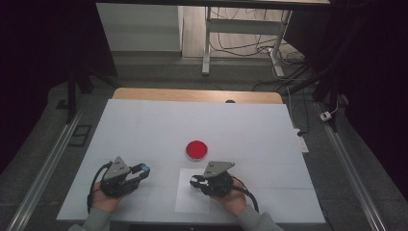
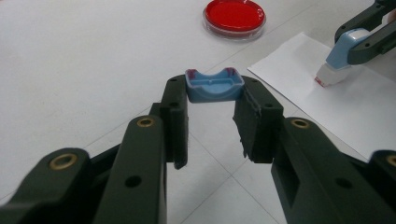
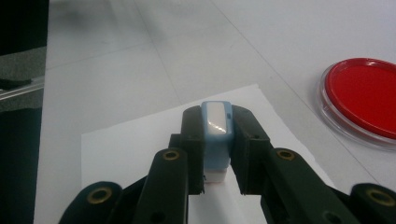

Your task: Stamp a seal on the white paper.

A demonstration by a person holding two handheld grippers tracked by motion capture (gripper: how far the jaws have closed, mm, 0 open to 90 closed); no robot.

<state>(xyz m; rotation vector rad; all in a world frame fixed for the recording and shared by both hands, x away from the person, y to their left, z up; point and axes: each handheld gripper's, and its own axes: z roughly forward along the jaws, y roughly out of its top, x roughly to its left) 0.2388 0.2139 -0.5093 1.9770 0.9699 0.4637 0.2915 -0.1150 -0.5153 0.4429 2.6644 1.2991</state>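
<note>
Left gripper pinching a small blue cap by its two short ends, open hollow side up, with traces of red along the rim; held just above the white worktop, at the left of the high view. Right gripper clamped on a blue stamp, both pads pressed against its sides, with the white lower part pointing down at a white sheet of paper. Seen from the left gripper view, stamp tilted, its red-edged face just over the sheet; whether touching or barely clear, hard to tell. In the high view, right gripper over the upper left part of the sheet, near the worktop's front edge. Round dish of red ink resting on the worktop just beyond the sheet, between the two grippers and a little farther back. Hands coming in from the bottom edge, well apart from each other.
</note>
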